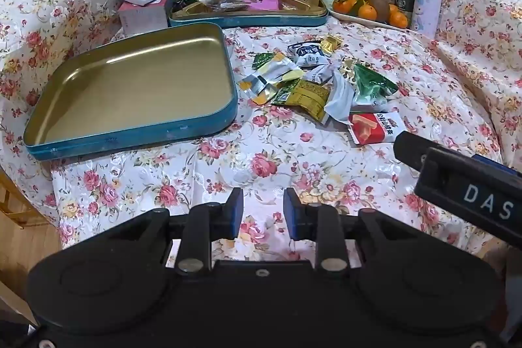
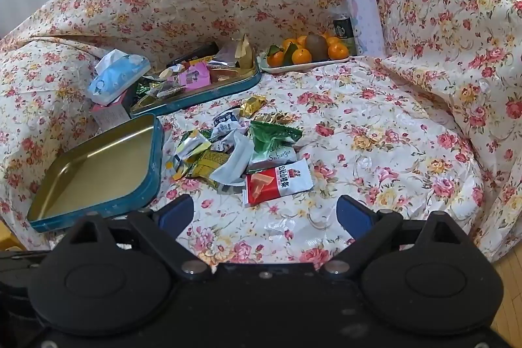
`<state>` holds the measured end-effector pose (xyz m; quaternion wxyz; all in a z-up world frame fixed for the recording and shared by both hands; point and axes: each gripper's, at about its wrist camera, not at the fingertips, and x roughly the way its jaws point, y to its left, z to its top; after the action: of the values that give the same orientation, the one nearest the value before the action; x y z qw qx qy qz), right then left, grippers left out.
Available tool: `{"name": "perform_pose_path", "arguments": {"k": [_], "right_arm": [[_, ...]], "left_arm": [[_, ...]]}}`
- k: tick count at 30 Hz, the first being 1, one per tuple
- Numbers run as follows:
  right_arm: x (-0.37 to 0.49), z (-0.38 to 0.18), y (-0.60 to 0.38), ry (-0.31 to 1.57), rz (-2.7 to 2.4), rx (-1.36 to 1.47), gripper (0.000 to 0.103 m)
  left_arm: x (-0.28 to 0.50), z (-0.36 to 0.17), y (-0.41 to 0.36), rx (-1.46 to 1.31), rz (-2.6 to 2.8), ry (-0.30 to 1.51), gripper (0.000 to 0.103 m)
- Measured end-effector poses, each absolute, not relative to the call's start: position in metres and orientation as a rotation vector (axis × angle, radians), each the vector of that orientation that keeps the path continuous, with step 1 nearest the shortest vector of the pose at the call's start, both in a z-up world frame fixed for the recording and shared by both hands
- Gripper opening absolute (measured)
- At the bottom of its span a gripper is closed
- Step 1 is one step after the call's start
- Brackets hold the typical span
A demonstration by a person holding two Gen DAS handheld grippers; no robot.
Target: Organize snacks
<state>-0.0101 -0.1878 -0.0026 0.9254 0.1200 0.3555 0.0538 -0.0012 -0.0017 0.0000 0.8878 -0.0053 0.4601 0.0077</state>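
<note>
Fingers point(image 2: 355, 211) apart, floral cloth point(image 2: 375, 136), snack pile point(image 2: 241, 145)

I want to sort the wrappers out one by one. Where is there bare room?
Free: inside the empty tin tray; bare cloth between the red snack packet and both tools. Crowded: the snack pile, the filled tin.

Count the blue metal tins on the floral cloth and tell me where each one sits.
2. The empty tin lies at the left, beside the loose snack pile. The filled tin sits behind it, next to the fruit plate. None appears hidden.
</note>
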Motion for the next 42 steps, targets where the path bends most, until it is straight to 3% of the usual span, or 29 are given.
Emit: {"name": "perform_pose_path", "arguments": {"k": [42], "right_arm": [[-0.0098,-0.0045,-0.1864,0.745,0.123,0.268,0.099]], "left_arm": [[-0.0019,-0.0057,-0.0013,-0.011,0.016,0.968,0.038]]}}
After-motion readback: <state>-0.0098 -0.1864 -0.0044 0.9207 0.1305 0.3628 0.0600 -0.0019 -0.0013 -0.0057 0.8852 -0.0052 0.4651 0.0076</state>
